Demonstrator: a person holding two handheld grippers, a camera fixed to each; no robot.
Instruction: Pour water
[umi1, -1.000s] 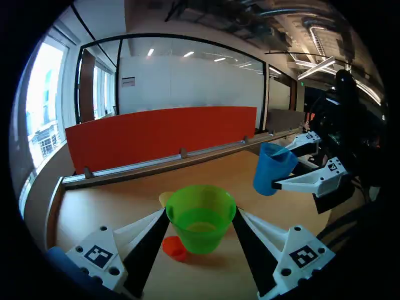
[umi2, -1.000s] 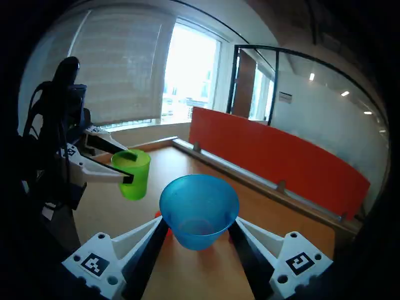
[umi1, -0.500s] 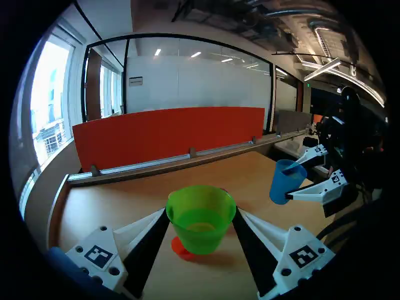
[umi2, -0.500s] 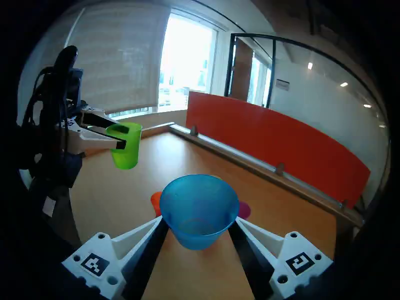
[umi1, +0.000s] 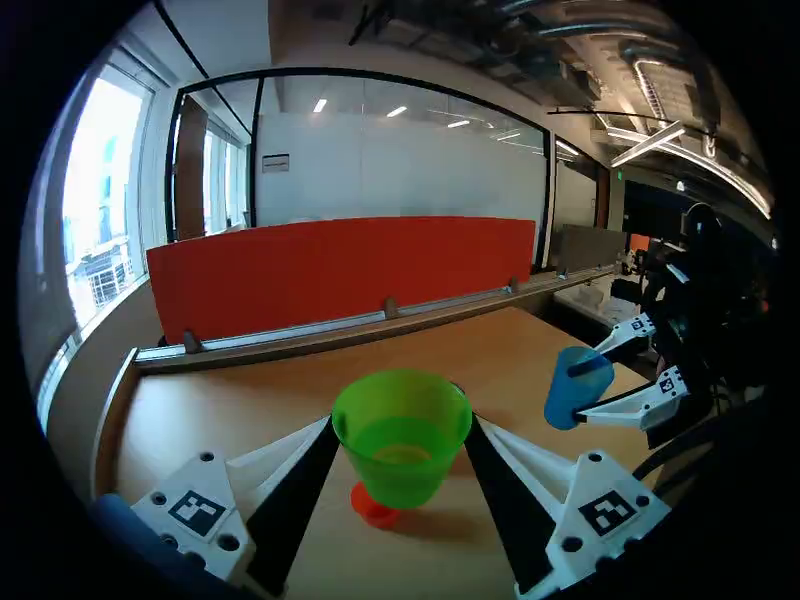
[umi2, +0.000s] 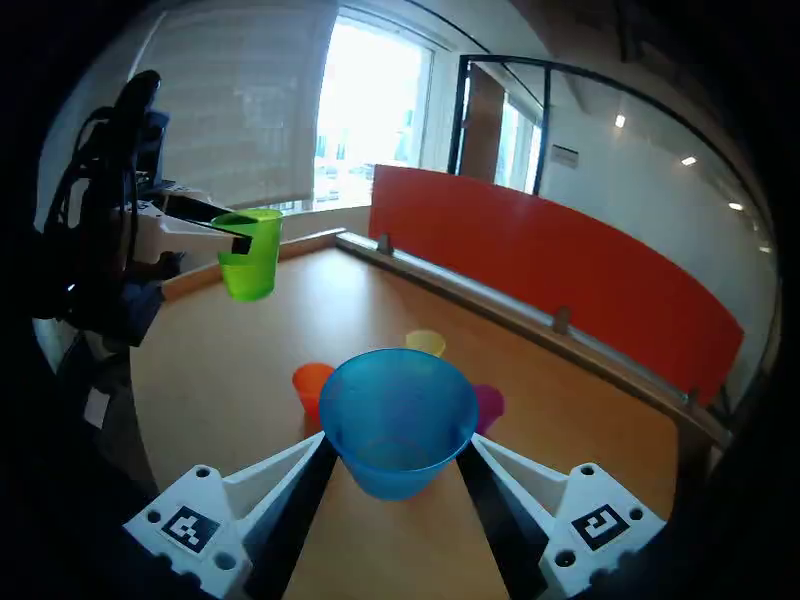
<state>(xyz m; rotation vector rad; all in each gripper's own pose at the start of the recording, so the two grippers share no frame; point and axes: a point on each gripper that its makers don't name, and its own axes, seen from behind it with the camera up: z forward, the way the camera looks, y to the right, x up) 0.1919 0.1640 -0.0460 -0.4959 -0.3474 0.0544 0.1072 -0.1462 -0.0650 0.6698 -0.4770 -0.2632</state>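
Left gripper (umi1: 402, 428) clamped on green cup (umi1: 402, 458), cup upright between both fingers, raised above table (umi1: 220, 420); right gripper (umi2: 398, 442) clamped on blue cup (umi2: 398, 415), likewise upright; orange cup (umi2: 311, 383), yellow cup (umi2: 425, 342), purple cup (umi2: 489, 405) stand on table beyond it.

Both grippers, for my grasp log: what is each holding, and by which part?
Left gripper: green cup, pinched at its side walls below the rim. Right gripper: blue cup, same hold.
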